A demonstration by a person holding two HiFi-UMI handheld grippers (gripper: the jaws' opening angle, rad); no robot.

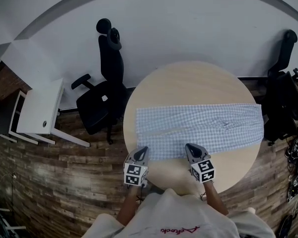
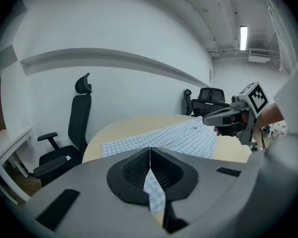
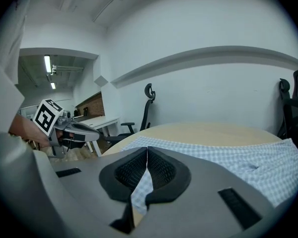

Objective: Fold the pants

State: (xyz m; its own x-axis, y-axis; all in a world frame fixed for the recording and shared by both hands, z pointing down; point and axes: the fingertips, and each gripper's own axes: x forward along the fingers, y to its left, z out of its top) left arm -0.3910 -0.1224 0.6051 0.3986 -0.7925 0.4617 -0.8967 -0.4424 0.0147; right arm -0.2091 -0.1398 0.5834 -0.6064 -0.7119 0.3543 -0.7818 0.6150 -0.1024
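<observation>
I am working over the blue-and-white checked pants (image 1: 203,128), which are lying flat and spread crosswise on the round wooden table (image 1: 188,78), with their near long edge facing me. I am holding my left gripper (image 1: 142,149) and my right gripper (image 1: 190,147) side by side at that edge, a little apart. Each has its jaws pressed together, and each seems to be pinching a thin strip of the checked cloth. The fabric is showing only in the narrow gap behind the closed tips, so I am not fully certain of the bite. I am judging this cloth to be light, soft and limp, so it will be sagging and sliding between my two holds. I am thinking the edge or the hem, taken at spaced points, gives the surest grip.
</observation>
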